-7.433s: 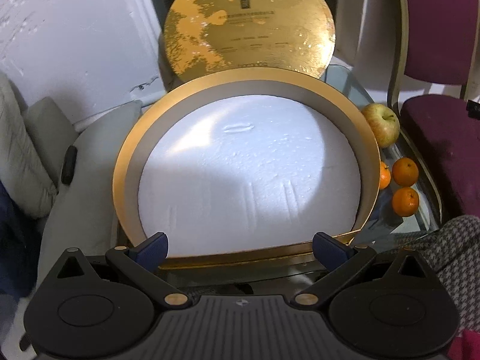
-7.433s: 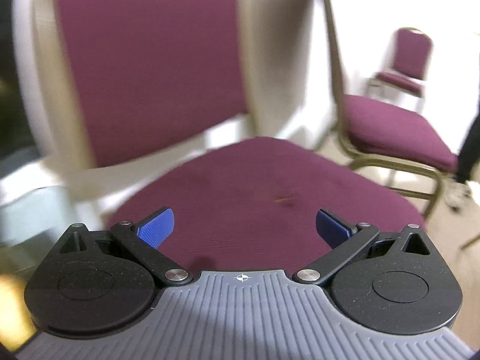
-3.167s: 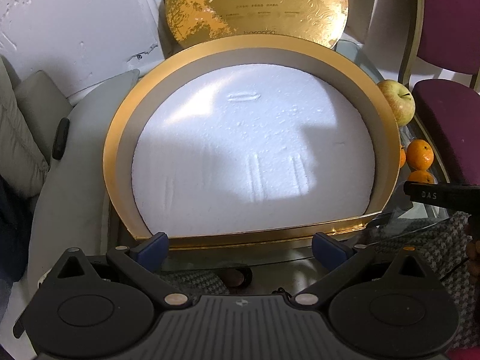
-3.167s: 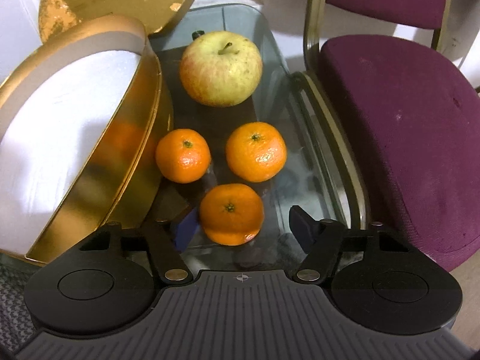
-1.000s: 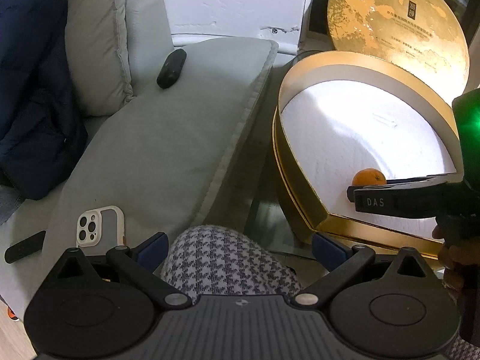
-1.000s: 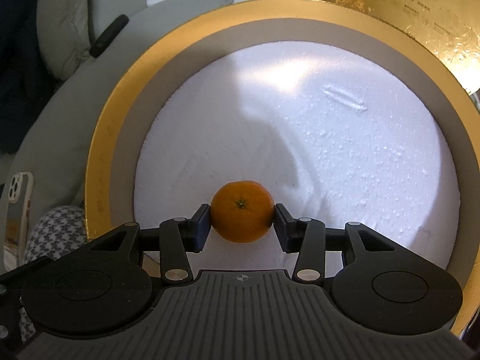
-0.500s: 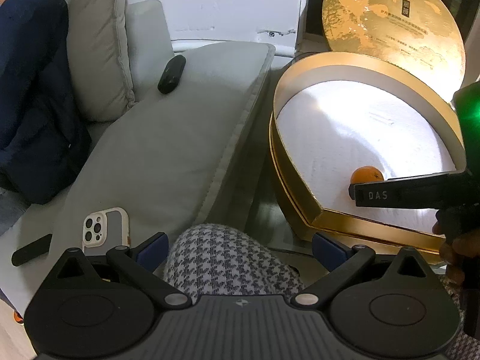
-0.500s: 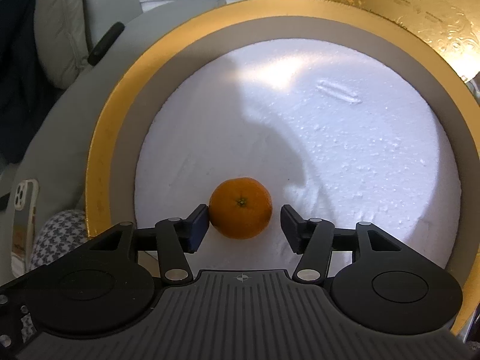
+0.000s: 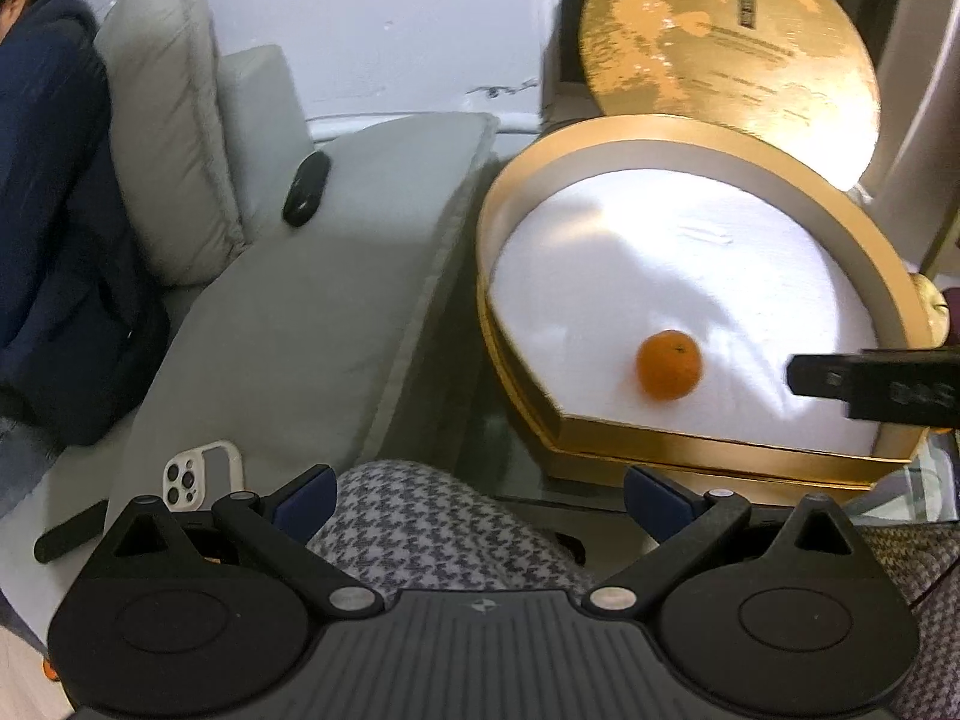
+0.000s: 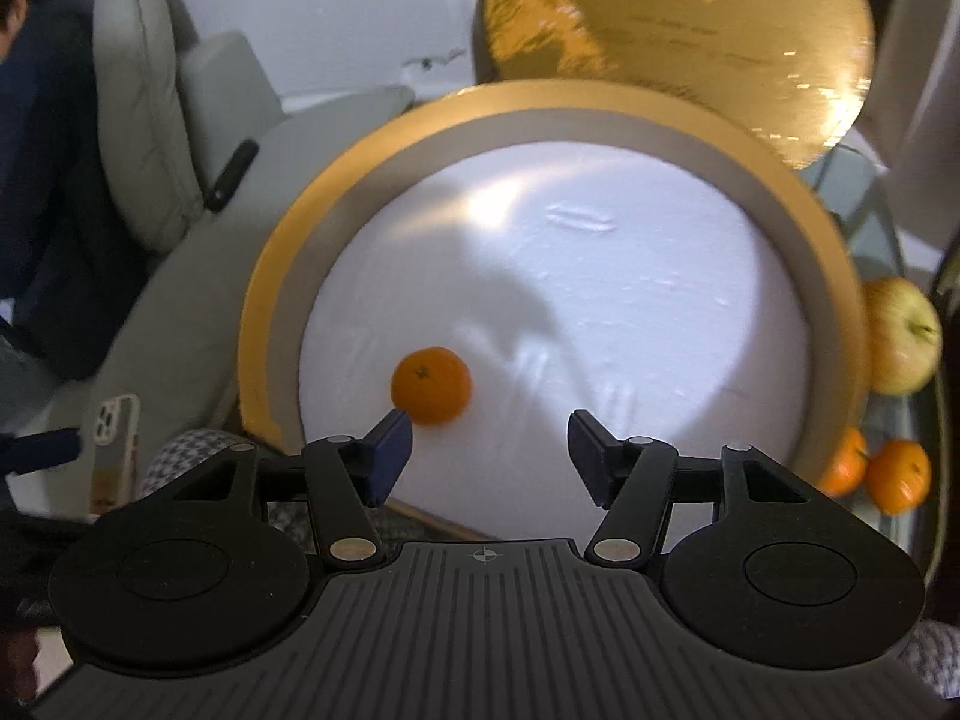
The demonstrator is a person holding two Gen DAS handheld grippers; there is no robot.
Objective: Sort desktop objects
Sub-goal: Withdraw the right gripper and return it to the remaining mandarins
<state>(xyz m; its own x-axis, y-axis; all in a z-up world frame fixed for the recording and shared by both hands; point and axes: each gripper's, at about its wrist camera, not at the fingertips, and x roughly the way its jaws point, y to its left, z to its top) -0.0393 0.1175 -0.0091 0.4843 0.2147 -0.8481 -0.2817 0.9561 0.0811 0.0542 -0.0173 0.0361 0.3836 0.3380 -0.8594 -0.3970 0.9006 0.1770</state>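
Note:
A mandarin (image 10: pixel 431 385) lies alone on the white foam floor of the round gold box (image 10: pixel 336 204), near its front left. My right gripper (image 10: pixel 489 450) hangs above and to the right of it, open, its jaws having just been opening, with nothing between them. In the left wrist view the same mandarin (image 9: pixel 668 363) sits in the gold box (image 9: pixel 708 450), and a finger of the right gripper reaches in from the right edge. My left gripper (image 9: pixel 477 495) is open and empty over a houndstooth-clad knee (image 9: pixel 444 534). An apple (image 10: pixel 900 343) and two more mandarins (image 10: pixel 897 475) lie right of the box.
The gold lid (image 9: pixel 729 54) leans upright behind the box. A grey sofa (image 9: pixel 288 324) to the left carries a white phone (image 9: pixel 201 474) and a black remote (image 9: pixel 306 187). A person in a dark jacket (image 9: pixel 42 204) sits at the far left.
The right gripper let go of the mandarin, opened and drew back up and to the right. The mandarin stays on the foam. The left gripper's view shifted a little rightward.

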